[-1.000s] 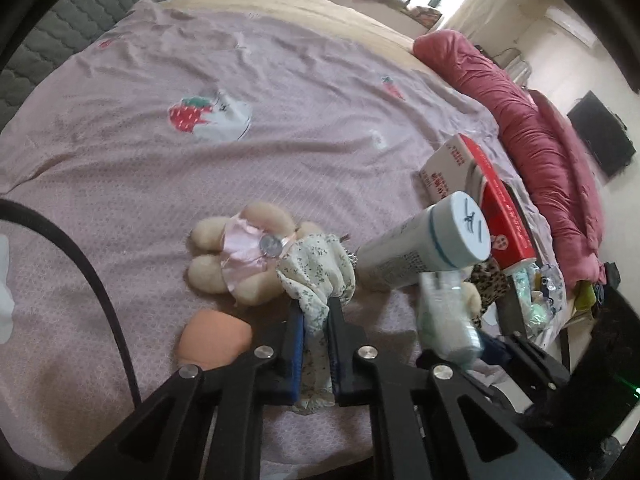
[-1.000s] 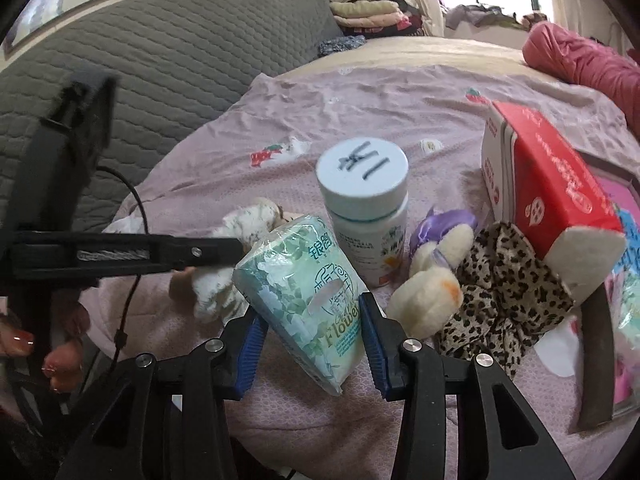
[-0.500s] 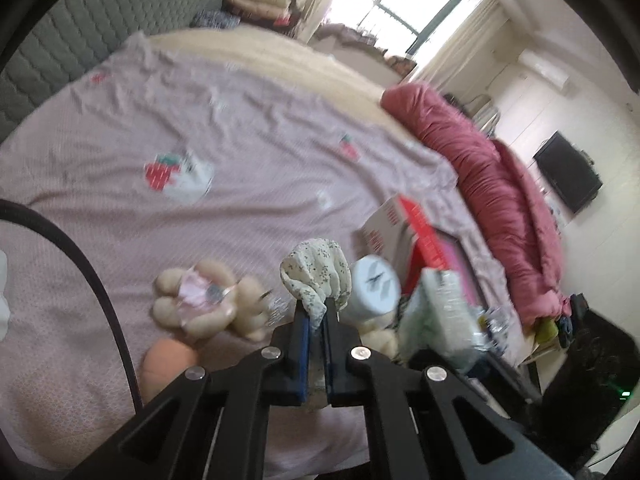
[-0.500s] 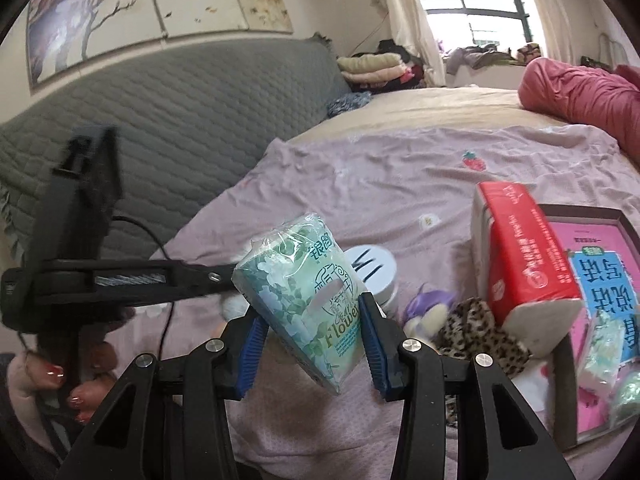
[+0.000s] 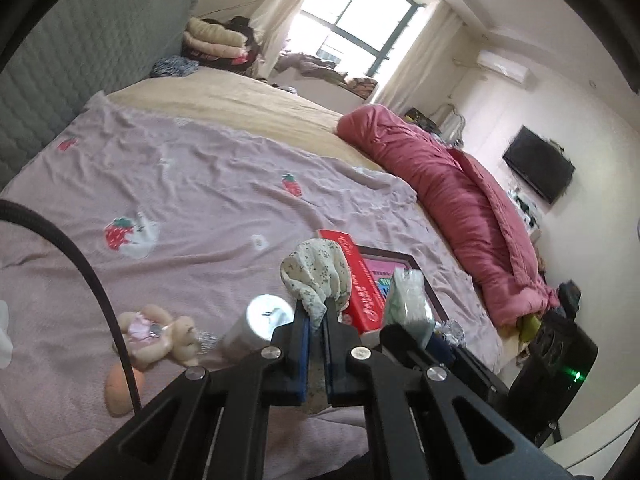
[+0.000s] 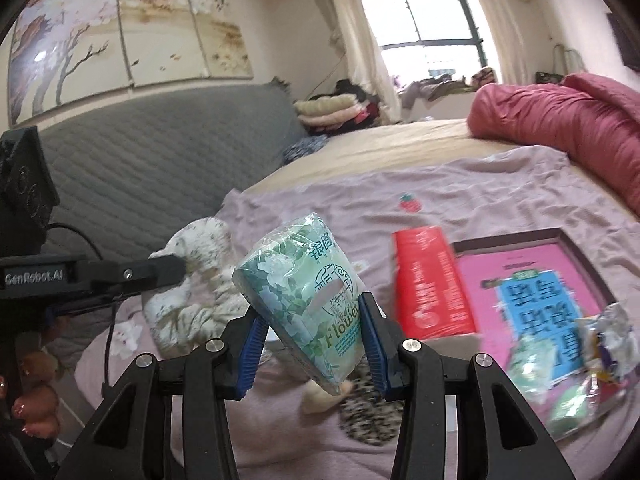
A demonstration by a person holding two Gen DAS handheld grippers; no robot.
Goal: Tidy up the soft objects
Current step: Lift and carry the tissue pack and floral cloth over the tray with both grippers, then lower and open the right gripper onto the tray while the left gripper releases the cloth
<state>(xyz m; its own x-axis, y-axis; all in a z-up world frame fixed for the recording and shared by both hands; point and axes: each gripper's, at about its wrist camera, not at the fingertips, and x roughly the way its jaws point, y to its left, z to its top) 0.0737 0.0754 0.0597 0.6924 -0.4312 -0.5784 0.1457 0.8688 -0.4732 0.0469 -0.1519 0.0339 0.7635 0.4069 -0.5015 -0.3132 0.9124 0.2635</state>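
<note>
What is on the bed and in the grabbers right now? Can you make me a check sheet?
Surface: lilac strawberry-print bedspread, wrinkled.
Job's things: floral cloth bundle and green flower-print tissue pack, both held up.
Clutter: small cream teddy bear, red cardboard box, pink framed board, white-capped bottle.
Grippers: left hand-held gripper shut on cloth; right hand-held gripper clamps tissue pack.
Cables: black cable.
Surroundings: grey quilted headboard, red duvet, window.

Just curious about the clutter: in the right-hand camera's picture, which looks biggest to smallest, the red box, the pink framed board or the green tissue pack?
1. Pink framed board
2. and 3. Red box and green tissue pack look alike; the pack is nearer the camera, so unsure.
</note>
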